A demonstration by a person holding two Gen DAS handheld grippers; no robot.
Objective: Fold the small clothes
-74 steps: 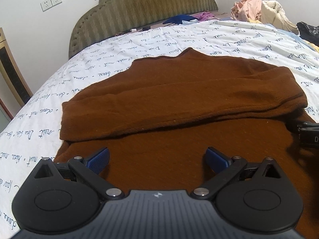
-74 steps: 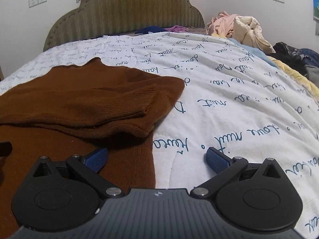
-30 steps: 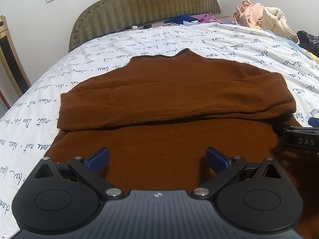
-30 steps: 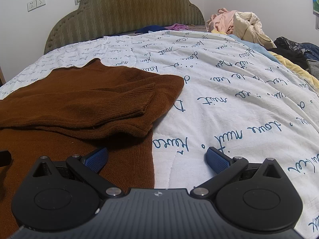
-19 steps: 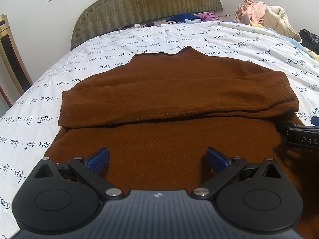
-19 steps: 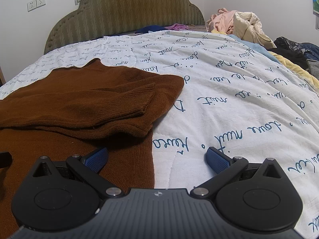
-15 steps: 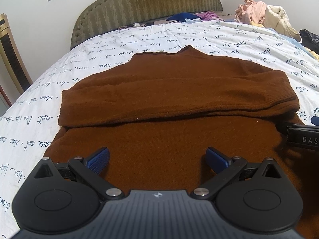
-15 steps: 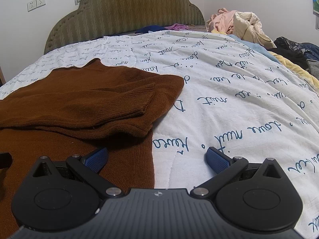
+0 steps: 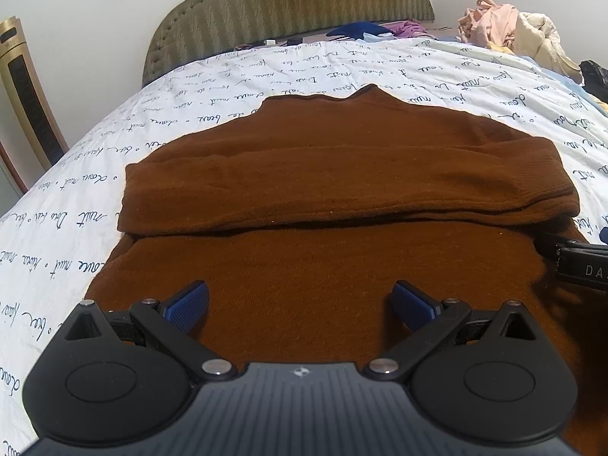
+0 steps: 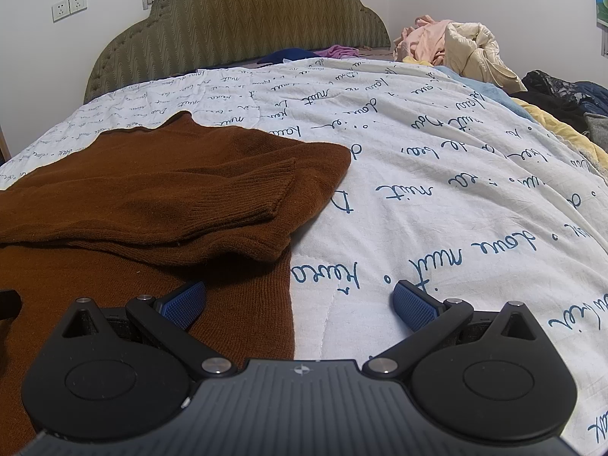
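A brown sweater (image 9: 342, 174) lies on the bed (image 10: 437, 174), sleeves folded across its chest. The left hand-held gripper (image 9: 300, 304) hovers spread over its lower half. The right hand-held gripper (image 10: 298, 302), also spread, straddles its side edge.

The sweater (image 9: 342, 174) is spread on the quilt (image 10: 437, 174) toward the bed's left side, its collar toward the headboard (image 10: 235, 26), with both sleeves laid across its middle. A pile of clothes (image 10: 456, 49) is heaped at the far right corner, beside the headboard. More garments (image 10: 562, 98) are strewn along the right edge.
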